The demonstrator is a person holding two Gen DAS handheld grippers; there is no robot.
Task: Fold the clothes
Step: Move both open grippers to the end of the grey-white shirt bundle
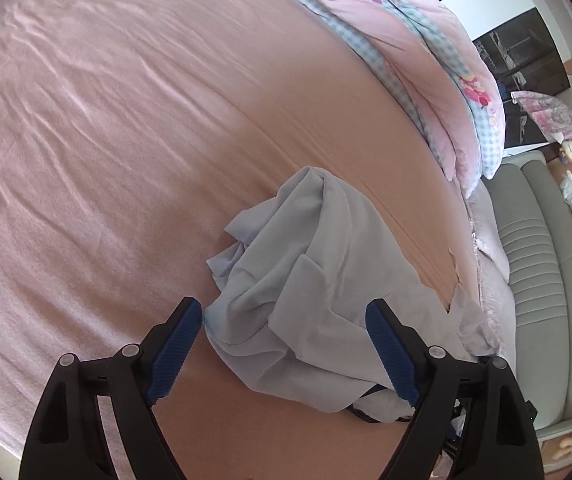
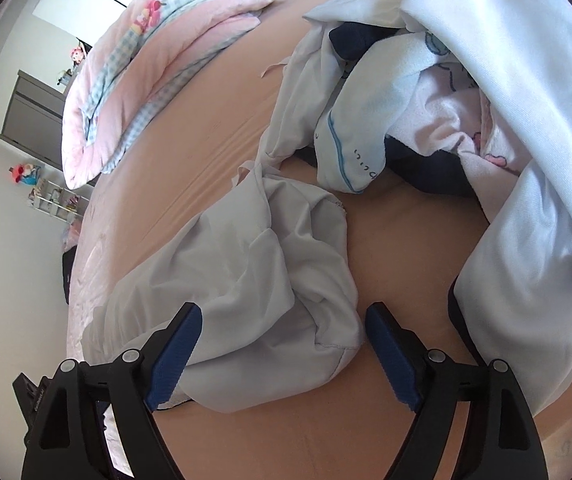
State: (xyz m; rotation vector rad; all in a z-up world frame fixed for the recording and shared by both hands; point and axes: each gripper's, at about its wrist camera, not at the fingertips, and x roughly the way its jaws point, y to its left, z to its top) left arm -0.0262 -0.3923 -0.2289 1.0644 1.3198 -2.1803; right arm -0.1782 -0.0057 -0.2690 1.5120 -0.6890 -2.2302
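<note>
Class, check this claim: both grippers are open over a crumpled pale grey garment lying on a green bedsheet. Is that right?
One detail is wrong: the bedsheet is pink, not green, as the left wrist view shows. The rest stands: the left gripper and right gripper are open over the crumpled pale grey garment.

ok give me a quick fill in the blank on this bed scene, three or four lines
1. The crumpled grey garment lies on a ____ bed sheet.
2. Both the left gripper and the right gripper have their jaws ____.
3. The pads on the gripper fingers are ____ in colour.
4. The folded quilt is pink with blue ____ trim.

Missing words: pink; open; blue; checked
</note>
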